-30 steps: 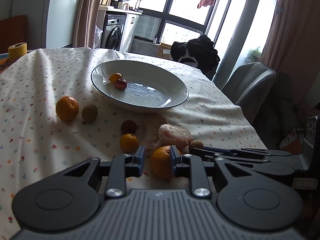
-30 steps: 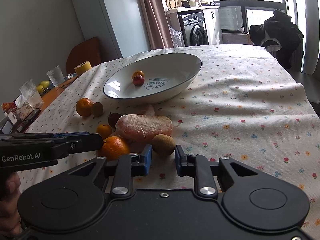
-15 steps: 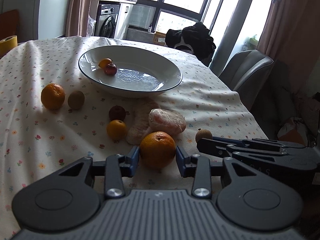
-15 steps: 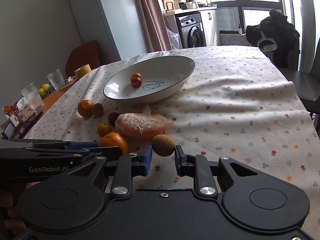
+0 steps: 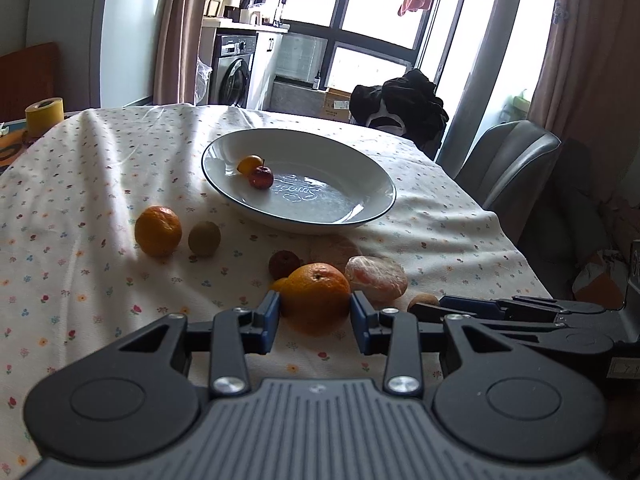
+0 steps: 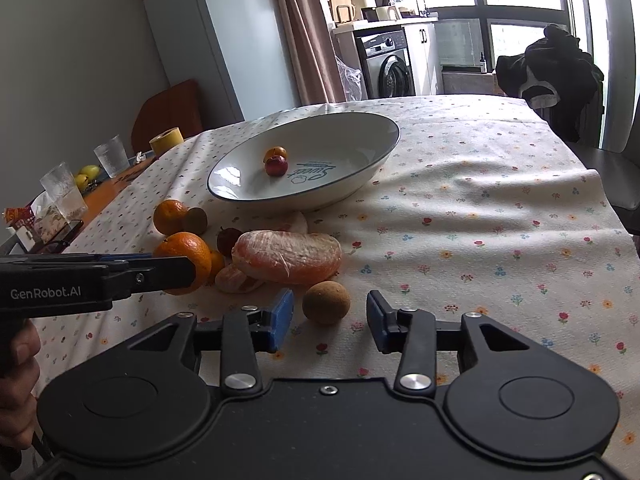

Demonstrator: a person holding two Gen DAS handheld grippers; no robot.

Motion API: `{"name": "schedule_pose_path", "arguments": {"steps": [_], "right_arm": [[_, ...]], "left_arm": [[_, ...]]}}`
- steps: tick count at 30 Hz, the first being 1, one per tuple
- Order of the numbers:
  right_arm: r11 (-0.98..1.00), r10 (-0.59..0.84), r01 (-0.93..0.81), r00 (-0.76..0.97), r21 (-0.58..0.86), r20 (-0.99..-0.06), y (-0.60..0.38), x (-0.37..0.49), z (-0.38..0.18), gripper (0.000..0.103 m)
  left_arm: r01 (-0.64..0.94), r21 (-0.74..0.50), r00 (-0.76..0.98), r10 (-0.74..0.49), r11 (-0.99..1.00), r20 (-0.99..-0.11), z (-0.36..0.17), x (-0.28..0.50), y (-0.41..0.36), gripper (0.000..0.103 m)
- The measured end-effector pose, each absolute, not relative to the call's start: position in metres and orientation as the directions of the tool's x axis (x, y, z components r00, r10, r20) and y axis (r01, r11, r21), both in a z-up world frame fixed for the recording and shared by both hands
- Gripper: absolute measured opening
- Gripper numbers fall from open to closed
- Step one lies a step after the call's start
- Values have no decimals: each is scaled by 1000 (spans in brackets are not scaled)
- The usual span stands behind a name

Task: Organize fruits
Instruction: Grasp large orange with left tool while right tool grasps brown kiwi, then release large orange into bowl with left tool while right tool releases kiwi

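1. My left gripper (image 5: 314, 314) has its blue pads on either side of the big round orange (image 5: 315, 297), low centre of the left view. They are clamped on it, and I judge it lifted clear of the cloth.
2. My right gripper (image 6: 330, 320) stands spread wide around the small brown kiwi (image 6: 326, 302), lower centre of the right view. The pads are apart from the fruit on both sides, so nothing is gripped yet.
3. Step in hand, as I read it: carry the orange to the wide white bowl with the dark rim (image 5: 372, 216), mid-frame, then let go over it.
4. Next for the right side: close squarely on the kiwi, gently, as it looks apt to roll.
5. Count in the bowl: two, a small yellow-orange fruit (image 5: 250, 163) touching a small red apple-like fruit (image 5: 261, 177).
6. Count on the flowered tablecloth (image 5: 80, 184): one loose orange (image 5: 157, 231) at left beside a second brownish kiwi (image 5: 204, 238), one dark red fruit (image 5: 283, 264), one small orange fruit mostly hidden behind my load, one large peeled citrus (image 6: 288, 255), some peeled segments (image 6: 234, 280) and a pale piece behind it that I cannot identify.
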State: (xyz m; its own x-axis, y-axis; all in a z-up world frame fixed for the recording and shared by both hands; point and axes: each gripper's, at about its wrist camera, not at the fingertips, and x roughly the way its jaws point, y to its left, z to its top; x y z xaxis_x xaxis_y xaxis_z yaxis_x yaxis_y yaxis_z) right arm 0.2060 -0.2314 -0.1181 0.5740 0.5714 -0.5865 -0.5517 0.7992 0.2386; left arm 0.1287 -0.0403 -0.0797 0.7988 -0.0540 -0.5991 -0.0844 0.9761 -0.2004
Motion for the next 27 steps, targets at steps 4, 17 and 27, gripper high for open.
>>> {"name": "schedule_pose_path", "arguments": {"steps": [4, 17, 27], "right_arm": [[805, 564, -541, 571, 244, -596, -230, 211, -116, 25], [804, 573, -548, 610, 232, -547, -226, 223, -93, 25], [793, 593, -559, 617, 241, -518, -216, 234, -83, 25]], "left_arm": [[-90, -200, 804, -47, 976, -593, -77, 130, -36, 36], [-118, -179, 832, -1, 977, -554, -63, 141, -22, 36], [-125, -149, 843, 26, 981, -538, -55, 156, -16, 36]]}}
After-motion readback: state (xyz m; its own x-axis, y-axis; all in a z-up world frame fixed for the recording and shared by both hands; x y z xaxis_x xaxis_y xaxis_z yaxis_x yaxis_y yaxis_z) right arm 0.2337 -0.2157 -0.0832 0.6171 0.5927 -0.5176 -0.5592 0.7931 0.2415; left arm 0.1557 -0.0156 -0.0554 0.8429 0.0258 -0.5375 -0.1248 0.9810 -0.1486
